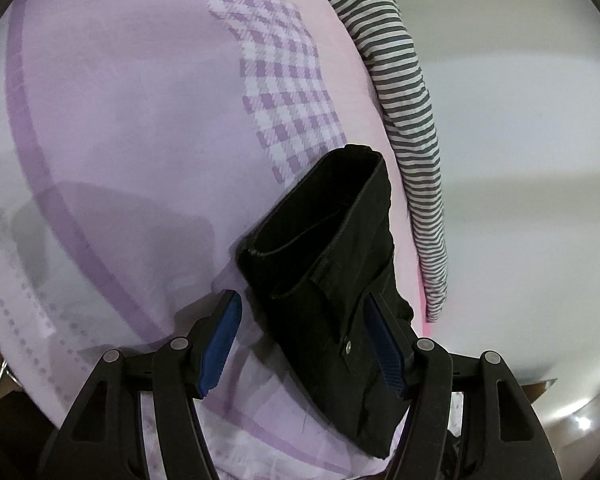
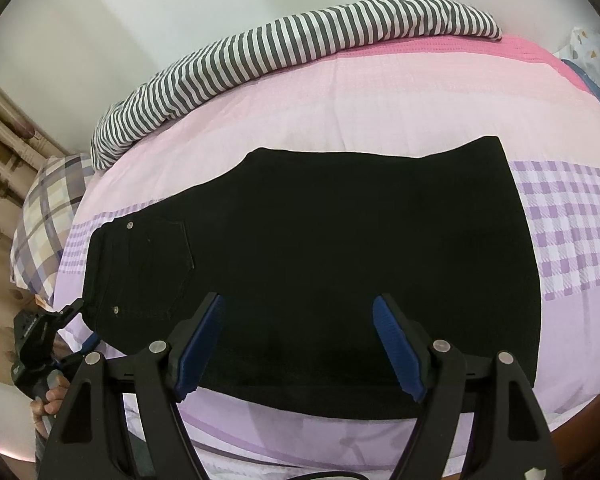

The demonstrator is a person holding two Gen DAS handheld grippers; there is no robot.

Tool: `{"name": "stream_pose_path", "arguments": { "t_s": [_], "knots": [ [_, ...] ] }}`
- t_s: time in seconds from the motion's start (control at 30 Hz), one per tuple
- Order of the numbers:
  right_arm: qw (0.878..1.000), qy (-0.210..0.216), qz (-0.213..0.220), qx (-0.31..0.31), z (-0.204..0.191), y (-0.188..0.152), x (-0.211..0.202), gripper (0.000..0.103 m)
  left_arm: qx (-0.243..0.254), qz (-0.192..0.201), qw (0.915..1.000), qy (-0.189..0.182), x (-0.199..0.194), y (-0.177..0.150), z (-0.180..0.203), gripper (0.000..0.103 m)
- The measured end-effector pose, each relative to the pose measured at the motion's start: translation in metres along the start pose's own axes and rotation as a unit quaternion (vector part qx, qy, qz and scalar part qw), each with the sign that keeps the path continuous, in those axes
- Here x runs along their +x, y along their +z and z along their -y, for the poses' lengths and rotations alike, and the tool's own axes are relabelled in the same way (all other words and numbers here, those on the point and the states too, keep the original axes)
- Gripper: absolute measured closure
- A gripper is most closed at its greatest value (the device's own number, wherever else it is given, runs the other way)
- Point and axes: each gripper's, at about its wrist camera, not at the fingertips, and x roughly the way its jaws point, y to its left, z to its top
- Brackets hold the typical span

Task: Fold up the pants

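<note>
I am working over a bed (image 2: 400, 100) covered in a lilac and pink sheet with purple check bands. A grey-and-white striped cloth (image 2: 260, 48) lies rolled along its far edge against a plain white wall (image 2: 140, 0), and a plaid pillow (image 2: 46, 216) sits at one end. The black pants (image 2: 320, 248) lie folded flat on the sheet. My left claw (image 1: 302, 340) stands partly open around the waistband end, pads not pressing. My right claw (image 2: 298, 344) hovers wide open over the pants, holding nothing. No writing is readable.
</note>
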Motion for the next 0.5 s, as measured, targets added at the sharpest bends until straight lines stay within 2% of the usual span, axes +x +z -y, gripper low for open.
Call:
{"name": "stream_pose_path", "arguments": {
  "t_s": [0.2, 0.33, 0.37, 0.4, 0.43, 0.5],
  "knots": [
    [1.000, 0.001, -0.004, 0.006, -0.001, 0.003, 0.006, 0.029, 0.013, 0.011, 0.9998, -0.006, 0.012, 0.008, 0.009, 0.039],
    [1.000, 0.005, -0.002, 0.009, -0.002, 0.004, 0.008, 0.029, 0.042, 0.013, 0.9990, 0.013, 0.018, 0.007, 0.020, 0.040],
    [1.000, 0.006, -0.001, 0.009, -0.002, 0.004, 0.008, 0.029, 0.054, 0.012, 0.9982, 0.023, 0.020, 0.006, 0.023, 0.049],
    [1.000, 0.007, 0.000, 0.009, -0.003, 0.004, 0.008, 0.029, 0.068, 0.012, 0.9968, 0.041, 0.021, 0.005, 0.025, 0.065],
    [1.000, 0.007, 0.002, 0.010, -0.002, 0.003, 0.007, 0.029, 0.069, 0.013, 0.9964, 0.048, 0.021, 0.004, 0.026, 0.071],
    [1.000, 0.009, 0.007, 0.012, -0.001, 0.002, 0.005, 0.029, 0.059, 0.013, 0.9975, 0.038, 0.019, 0.005, 0.026, 0.077]
  ]
}}
